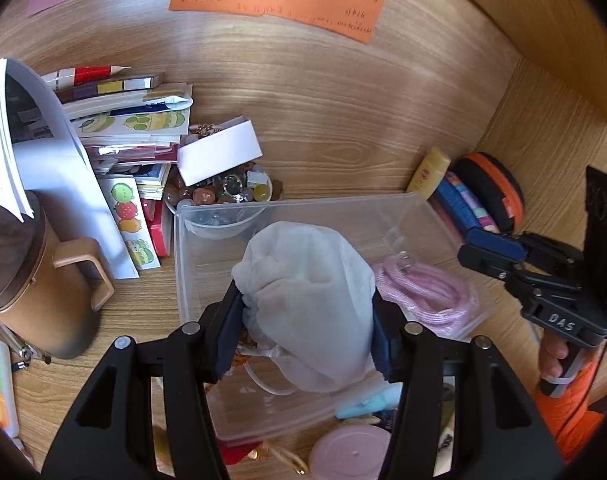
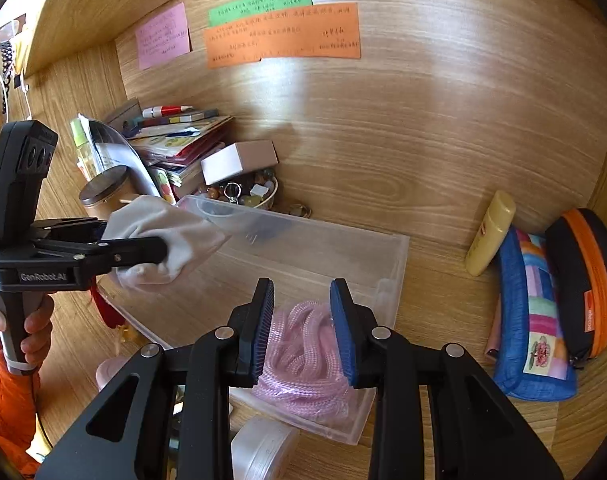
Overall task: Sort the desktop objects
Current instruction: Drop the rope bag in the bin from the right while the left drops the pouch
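Cloth pouch [image 1: 307, 304], white and soft, sits clamped between the two fingers of the left tongs [image 1: 307, 332], which press in on its sides and hold it up over the clear plastic box [image 1: 207, 216]. In the right wrist view the same pouch [image 2: 163, 236] bulges out past the fingers of the left tongs [image 2: 159, 240], hanging above the box's left end, near its rim [image 2: 399, 256]. A drawstring loop trails from the pouch's lower end toward the camera in the left wrist view.

The right tongs [image 2: 301, 320] are spread wide with nothing between the blue pads [image 2: 343, 332]; they hover over the right end of the box, directly above a coil of pink cord [image 2: 303, 360] lying on the box floor. From the left wrist view the cord [image 1: 423, 296] lies just to the right of the held pouch, and the right tongs [image 1: 483, 248] reach in from the right side.

The box stands on the wooden table [image 1: 343, 120]. Behind its far left corner is a bowl of beads [image 1: 231, 192] with a small white carton [image 1: 219, 152] leaning over it, and left of that a stack of books [image 1: 131, 120] and a brown mug [image 1: 43, 280]. To the right of the box lie a yellow tube [image 2: 489, 232], a colourful pencil case [image 2: 531, 312] and a black and orange zip case [image 2: 583, 280]. Coloured paper notes [image 2: 283, 36] are stuck on the back wall.
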